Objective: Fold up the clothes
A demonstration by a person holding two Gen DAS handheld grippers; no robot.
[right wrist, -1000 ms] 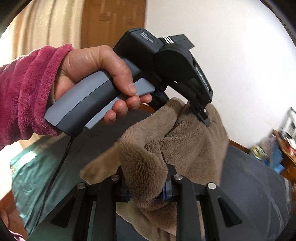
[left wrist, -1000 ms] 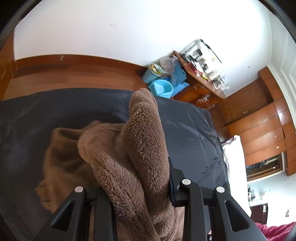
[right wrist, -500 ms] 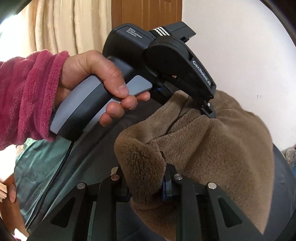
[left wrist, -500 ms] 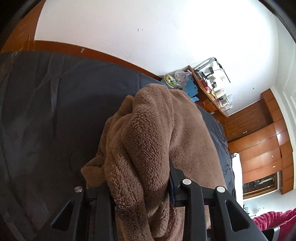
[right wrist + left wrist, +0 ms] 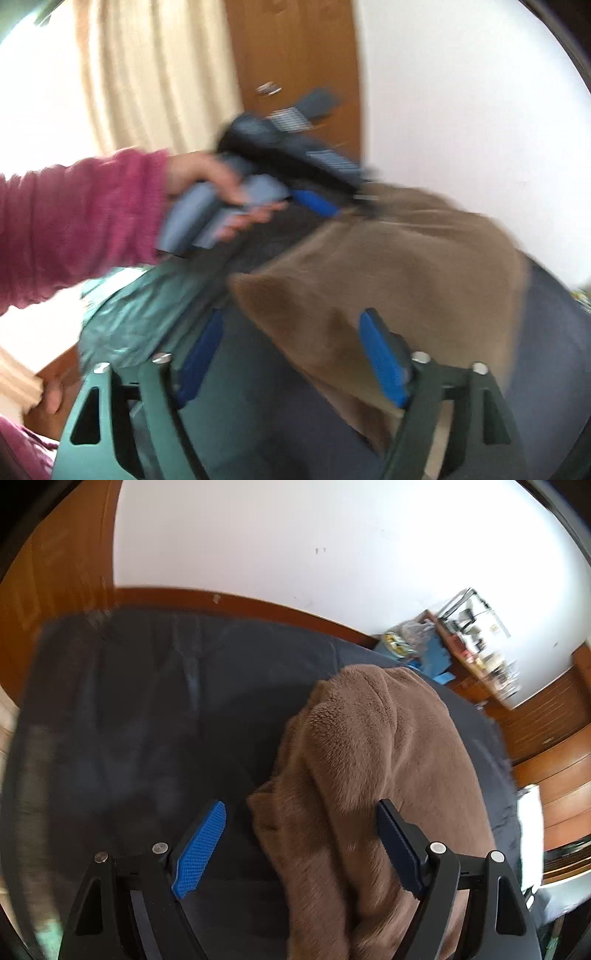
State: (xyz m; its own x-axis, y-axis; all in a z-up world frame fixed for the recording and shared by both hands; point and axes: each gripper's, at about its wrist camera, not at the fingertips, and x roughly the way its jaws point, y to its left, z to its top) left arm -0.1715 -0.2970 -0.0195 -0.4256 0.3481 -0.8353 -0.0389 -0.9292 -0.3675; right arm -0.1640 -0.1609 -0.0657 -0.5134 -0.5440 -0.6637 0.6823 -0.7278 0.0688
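Both jaws have just sprung wide: my left gripper (image 5: 299, 834) and right gripper (image 5: 295, 354) let go; the brown fleece garment (image 5: 373, 775) slumps rumpled on the bed (image 5: 147, 709).

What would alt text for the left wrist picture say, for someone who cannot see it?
A brown fleece garment lies heaped on a dark bedsheet, partly between the wide-open blue-padded fingers of the left tool, whose jaws have just been opening. Behind are a white wall and wooden furniture.
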